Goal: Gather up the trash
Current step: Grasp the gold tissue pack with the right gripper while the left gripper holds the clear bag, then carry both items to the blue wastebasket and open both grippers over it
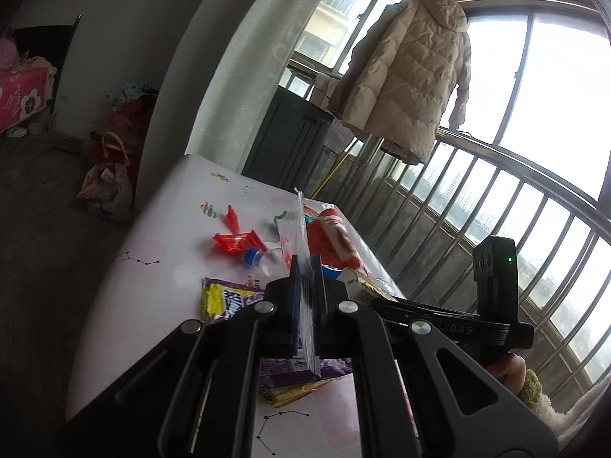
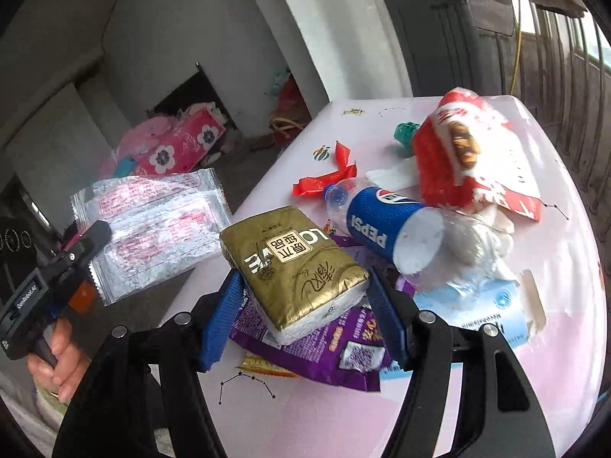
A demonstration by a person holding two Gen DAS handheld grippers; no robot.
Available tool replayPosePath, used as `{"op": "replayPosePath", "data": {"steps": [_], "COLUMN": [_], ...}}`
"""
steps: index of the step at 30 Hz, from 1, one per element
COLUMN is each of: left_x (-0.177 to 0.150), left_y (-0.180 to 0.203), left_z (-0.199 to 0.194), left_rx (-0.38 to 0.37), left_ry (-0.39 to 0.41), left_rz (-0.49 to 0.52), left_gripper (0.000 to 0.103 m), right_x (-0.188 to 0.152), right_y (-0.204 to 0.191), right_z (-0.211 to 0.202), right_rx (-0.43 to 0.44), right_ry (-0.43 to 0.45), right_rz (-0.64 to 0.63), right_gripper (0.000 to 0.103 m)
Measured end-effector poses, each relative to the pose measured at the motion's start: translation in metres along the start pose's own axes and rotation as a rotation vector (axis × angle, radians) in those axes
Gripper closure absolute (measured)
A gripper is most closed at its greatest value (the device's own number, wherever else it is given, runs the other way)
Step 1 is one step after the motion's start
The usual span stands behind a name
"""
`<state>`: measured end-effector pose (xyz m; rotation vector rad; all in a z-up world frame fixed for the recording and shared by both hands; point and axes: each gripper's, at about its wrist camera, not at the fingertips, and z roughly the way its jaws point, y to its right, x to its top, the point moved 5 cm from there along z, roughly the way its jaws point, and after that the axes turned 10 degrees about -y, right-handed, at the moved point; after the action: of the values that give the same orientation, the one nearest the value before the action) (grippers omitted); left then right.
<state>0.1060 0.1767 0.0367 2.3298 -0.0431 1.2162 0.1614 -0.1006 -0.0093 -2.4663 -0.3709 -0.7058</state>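
Note:
My left gripper (image 1: 305,263) is shut on a clear foil wrapper with red print (image 1: 303,229), seen edge-on between its pads. From the right wrist view the same wrapper (image 2: 152,221) hangs flat off the table's left edge in that gripper (image 2: 101,233), which a hand holds. My right gripper (image 2: 303,276) has its blue pads pressed on both sides of a gold tissue pack (image 2: 301,263), held just above the pink table (image 2: 477,400). On the table behind lie a Pepsi bottle (image 2: 378,225), a red snack bag (image 2: 469,156), a purple wrapper (image 2: 336,347) and red wrapper strips (image 2: 328,179).
A green scrap (image 2: 406,133), white tissue (image 2: 393,175) and a light blue pack (image 2: 485,316) also lie on the table. A metal railing (image 1: 477,198) and a hanging beige coat (image 1: 412,76) are to the right. A dark cabinet (image 1: 286,141) stands behind, with bags on the floor (image 1: 110,175) to the left.

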Motion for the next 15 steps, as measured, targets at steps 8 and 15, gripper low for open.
{"op": "replayPosePath", "data": {"steps": [8,15], "left_x": [-0.002,-0.01], "left_y": [0.1,0.207], "left_z": [0.04,0.104], "left_rx": [-0.126,-0.311], "left_ry": [-0.065,-0.214], "left_rz": [0.153,0.3], "left_gripper": [0.1,0.1], "right_x": [-0.046,-0.119], "right_y": [0.074,0.17], "right_z": [-0.097,-0.199], "right_rx": [-0.086,-0.233], "right_ry": [0.159,0.358], "right_rz": [0.205,0.532], "right_gripper": [0.039,0.039]}}
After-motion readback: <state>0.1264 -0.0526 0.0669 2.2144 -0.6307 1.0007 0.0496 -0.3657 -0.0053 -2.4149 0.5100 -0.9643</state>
